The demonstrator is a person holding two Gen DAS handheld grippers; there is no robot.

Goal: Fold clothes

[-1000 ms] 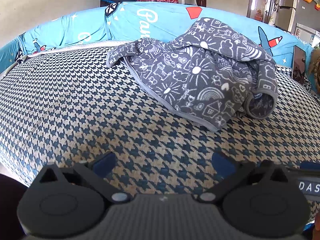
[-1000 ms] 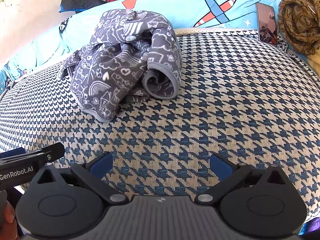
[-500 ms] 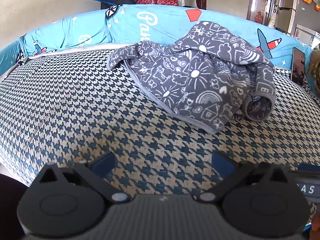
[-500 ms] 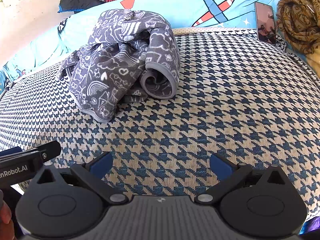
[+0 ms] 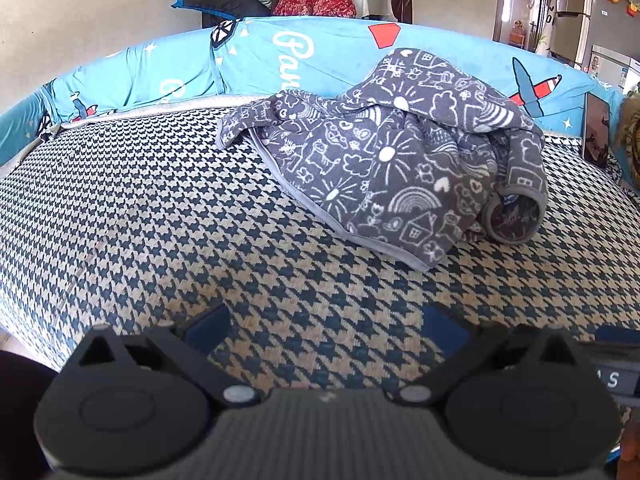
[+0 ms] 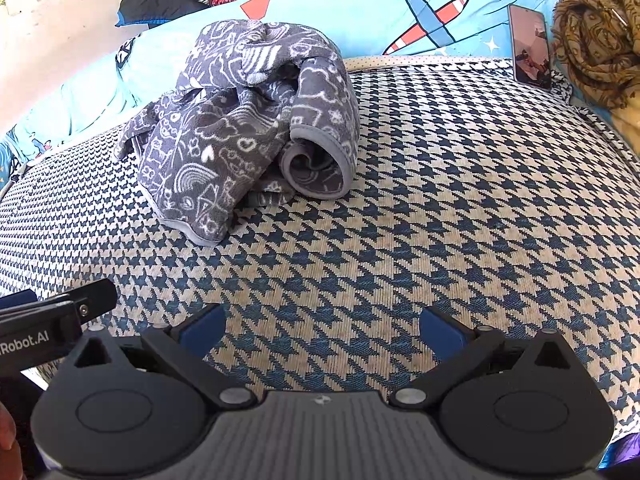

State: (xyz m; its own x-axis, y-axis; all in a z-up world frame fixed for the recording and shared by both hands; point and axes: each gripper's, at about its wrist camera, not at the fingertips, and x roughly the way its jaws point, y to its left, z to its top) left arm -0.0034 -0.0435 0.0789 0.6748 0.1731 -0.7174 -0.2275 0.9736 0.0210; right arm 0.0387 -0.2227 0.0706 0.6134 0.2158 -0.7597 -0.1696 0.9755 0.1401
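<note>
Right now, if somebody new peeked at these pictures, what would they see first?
Probably the crumpled grey garment with white doodles of suns, rainbows and houses, heaped toward the far side of the blue-and-cream houndstooth bed cover. Behind it runs a bright blue cushion with a red-and-white airplane. Up close, the left gripper and right gripper are both open and empty.

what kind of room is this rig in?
Most likely a lived-in home, a bedroom or living area. The crumpled grey garment lies on a houndstooth mattress, with a blue airplane-print bolster behind it, a phone propped against that, and a fridge in the next room.
</note>
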